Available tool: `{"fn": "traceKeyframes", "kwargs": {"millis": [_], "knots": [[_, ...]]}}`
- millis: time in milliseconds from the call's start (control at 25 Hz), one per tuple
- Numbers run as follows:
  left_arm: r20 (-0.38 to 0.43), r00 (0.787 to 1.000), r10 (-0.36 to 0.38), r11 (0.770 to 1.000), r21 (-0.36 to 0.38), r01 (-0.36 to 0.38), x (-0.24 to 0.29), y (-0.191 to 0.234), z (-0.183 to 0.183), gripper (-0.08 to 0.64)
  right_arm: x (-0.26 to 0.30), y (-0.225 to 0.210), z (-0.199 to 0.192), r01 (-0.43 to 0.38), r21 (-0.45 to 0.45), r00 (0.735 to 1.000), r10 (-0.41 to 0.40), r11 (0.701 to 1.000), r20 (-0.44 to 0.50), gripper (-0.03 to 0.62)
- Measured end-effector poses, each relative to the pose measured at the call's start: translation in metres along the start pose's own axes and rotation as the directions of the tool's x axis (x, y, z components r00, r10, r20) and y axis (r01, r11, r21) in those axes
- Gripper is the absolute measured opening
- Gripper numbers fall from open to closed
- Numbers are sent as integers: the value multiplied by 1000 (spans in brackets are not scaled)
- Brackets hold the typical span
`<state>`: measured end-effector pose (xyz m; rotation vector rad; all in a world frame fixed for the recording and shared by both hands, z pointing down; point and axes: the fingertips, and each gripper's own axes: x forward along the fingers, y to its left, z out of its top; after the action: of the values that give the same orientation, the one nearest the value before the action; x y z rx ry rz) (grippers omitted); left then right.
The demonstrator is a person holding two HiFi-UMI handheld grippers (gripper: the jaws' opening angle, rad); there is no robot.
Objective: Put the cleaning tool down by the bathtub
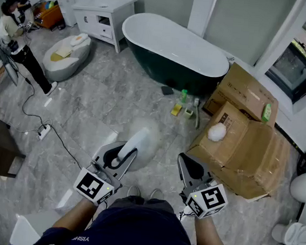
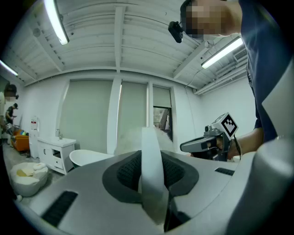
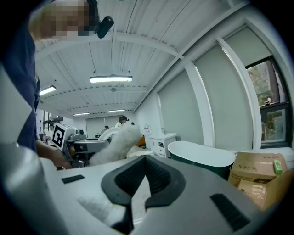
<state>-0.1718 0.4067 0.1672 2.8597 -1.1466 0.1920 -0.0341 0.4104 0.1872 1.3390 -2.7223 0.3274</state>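
The cleaning tool (image 1: 142, 141), a fluffy white duster, was in the left gripper (image 1: 117, 158), its fingers clamped on the handle, well apart from the bathtub (image 1: 164, 69). The right gripper (image 1: 191, 169) hung empty, fingers slightly apart. By my reckoning, carrying it over and setting it down both remained.

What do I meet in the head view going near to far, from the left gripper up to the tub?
left gripper → cleaning tool clamped in it → yellow item on the floor → green bottle → bathtub
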Motion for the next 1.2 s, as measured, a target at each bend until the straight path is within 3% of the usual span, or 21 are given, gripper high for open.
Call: {"fn": "traceKeyframes", "kwargs": {"millis": [1200], "knots": [[1,1000,-5,1000,0,5,2,-7,2,104,1,2,0,-10,1,1000,10,1000,-4,5]]}}
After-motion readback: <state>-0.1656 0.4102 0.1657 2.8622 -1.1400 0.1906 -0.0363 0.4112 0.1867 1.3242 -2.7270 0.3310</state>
